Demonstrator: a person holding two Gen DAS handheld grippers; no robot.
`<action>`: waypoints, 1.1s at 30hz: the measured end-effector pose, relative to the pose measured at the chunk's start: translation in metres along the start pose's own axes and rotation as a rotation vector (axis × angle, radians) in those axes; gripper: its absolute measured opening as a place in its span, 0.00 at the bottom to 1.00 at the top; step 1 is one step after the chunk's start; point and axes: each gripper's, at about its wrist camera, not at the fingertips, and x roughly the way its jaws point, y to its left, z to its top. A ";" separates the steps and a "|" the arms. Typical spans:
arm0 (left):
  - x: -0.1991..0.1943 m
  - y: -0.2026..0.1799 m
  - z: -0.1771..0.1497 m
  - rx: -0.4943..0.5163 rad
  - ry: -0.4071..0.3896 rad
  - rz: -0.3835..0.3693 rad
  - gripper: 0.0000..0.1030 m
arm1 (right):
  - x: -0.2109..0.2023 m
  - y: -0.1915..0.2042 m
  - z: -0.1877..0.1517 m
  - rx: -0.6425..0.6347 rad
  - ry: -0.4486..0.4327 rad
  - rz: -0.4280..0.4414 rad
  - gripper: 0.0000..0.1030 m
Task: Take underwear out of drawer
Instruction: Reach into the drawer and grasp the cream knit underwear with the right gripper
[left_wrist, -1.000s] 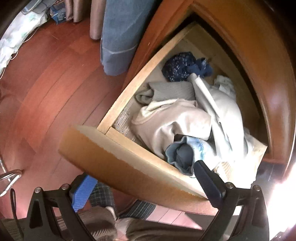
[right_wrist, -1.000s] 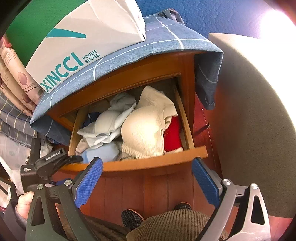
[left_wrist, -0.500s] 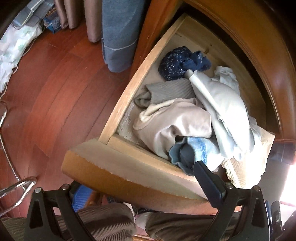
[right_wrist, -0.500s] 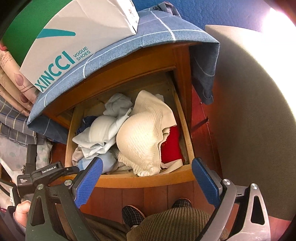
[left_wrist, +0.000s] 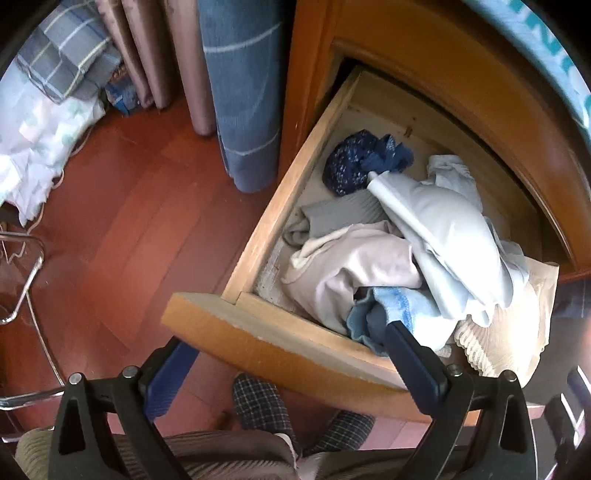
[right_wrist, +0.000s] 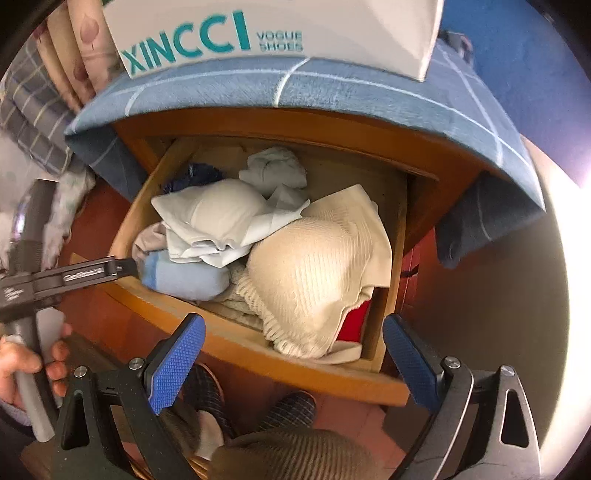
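Note:
The wooden drawer stands pulled out, full of crumpled underwear. In the left wrist view a light blue garment lies at the front, with a beige piece, a pale bra and a dark blue item behind it. My left gripper is open and straddles the drawer front, its right finger touching the light blue garment. In the right wrist view my right gripper hangs open above the drawer front, near a cream knitted bra. The left gripper touches the light blue roll.
A shoe box sits on a blue checked cloth on top of the cabinet. The person's plaid slippers stand on the red wood floor under the drawer. A metal frame and bedding lie to the left.
Both grippers have come closer to the drawer. The left gripper's right finger now reaches the light blue garment. The right gripper has tilted down over the cream bra.

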 end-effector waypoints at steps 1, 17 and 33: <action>-0.004 -0.002 -0.001 0.012 -0.019 0.020 0.99 | 0.005 -0.001 0.004 -0.012 0.016 0.002 0.93; -0.084 -0.012 -0.001 0.216 -0.300 -0.081 0.99 | 0.079 0.020 0.043 -0.219 0.152 -0.073 0.93; -0.038 -0.031 0.007 0.230 -0.193 -0.234 0.99 | 0.138 0.029 0.047 -0.308 0.296 -0.203 0.95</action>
